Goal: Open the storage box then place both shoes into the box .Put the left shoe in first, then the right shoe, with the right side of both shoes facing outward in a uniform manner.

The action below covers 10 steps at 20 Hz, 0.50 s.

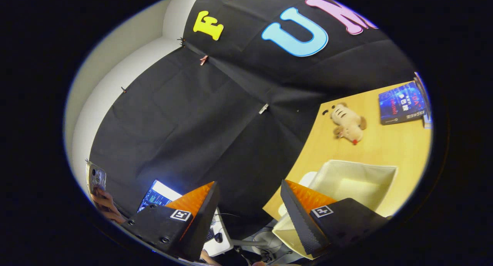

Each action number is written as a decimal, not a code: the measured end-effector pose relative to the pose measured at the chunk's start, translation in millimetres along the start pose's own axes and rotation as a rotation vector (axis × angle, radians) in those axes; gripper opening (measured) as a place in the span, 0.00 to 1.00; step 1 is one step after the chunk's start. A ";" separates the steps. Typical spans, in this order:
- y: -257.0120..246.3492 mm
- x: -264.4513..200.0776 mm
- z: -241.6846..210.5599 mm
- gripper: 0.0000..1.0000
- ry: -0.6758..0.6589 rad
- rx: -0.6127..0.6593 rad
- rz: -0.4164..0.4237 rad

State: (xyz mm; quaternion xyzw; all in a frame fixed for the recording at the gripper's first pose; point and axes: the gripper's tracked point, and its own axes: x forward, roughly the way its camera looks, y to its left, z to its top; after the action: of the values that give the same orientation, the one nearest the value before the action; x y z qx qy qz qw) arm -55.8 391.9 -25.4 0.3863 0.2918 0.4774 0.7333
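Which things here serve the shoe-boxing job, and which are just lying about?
Job:
- storage box, open, just beyond the gripper, whose fingers stand apart, holding nothing

Lying about:
- plush toy on the table
- book past the toy
- phone in a person's hand

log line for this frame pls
tongs: open, empty, tilted | storage box: open, on table, beyond right finger | plush toy, book: behind box

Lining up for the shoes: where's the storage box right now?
In the gripper view the storage box sits open on the wooden table, just beyond the open gripper's right finger, nearer than the plush toy.
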 end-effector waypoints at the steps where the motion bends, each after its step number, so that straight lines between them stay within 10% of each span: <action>1: -8.8 -13.8 5.0 0.97 -0.022 -0.016 -0.034; 10: -144.6 -140.0 19.2 0.97 -0.107 -0.026 -0.446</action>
State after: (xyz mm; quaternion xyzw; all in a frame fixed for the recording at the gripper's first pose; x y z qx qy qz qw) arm -24.3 221.2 -129.2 0.3273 0.3245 0.2861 0.8401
